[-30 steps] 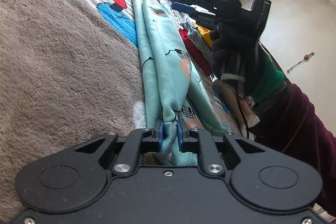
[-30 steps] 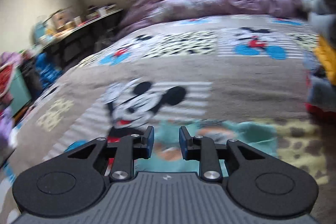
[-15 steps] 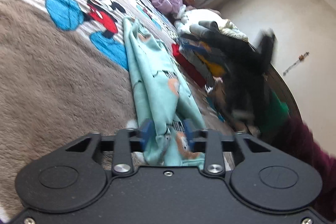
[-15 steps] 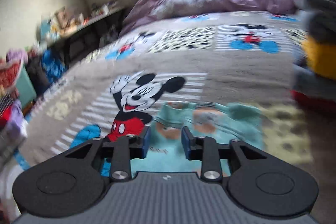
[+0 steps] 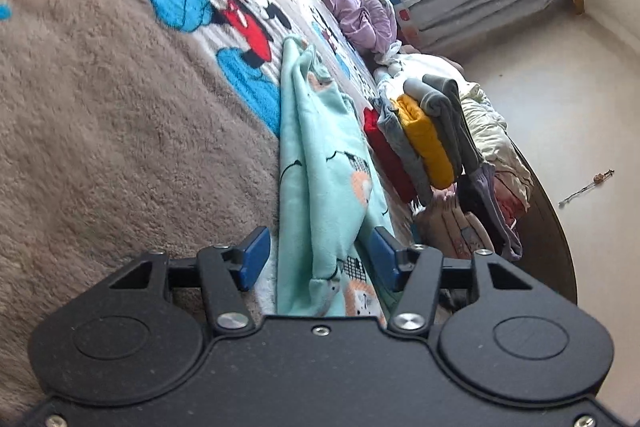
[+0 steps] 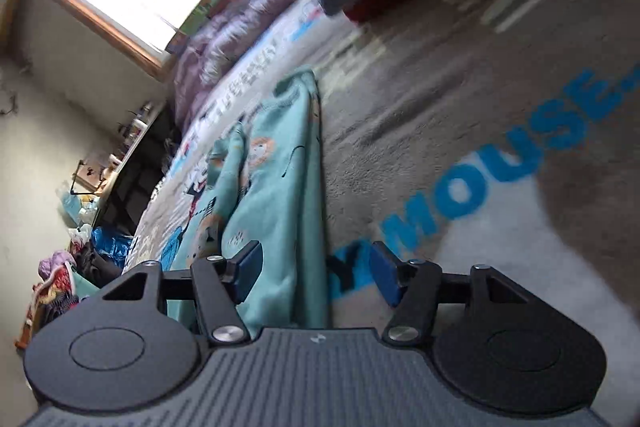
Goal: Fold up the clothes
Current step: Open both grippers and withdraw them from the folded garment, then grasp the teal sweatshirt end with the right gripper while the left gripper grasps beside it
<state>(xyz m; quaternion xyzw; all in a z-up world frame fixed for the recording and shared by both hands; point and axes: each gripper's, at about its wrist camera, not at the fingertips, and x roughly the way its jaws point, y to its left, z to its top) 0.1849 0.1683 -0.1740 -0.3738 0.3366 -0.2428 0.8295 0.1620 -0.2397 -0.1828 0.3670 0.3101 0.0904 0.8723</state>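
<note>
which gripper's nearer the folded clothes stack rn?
Hard to call. Both the left gripper and right gripper straddle the teal garment, open; the folded stack lies beyond in each view.

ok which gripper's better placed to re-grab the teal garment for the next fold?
Left, marginally. The left gripper is open with the bunched end of the teal garment centred between its fingers. The right gripper is open too, but straddles only the garment's edge.

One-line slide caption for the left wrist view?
Open left tool straddles the teal printed garment on the Mickey blanket, beside folded clothes.
</note>
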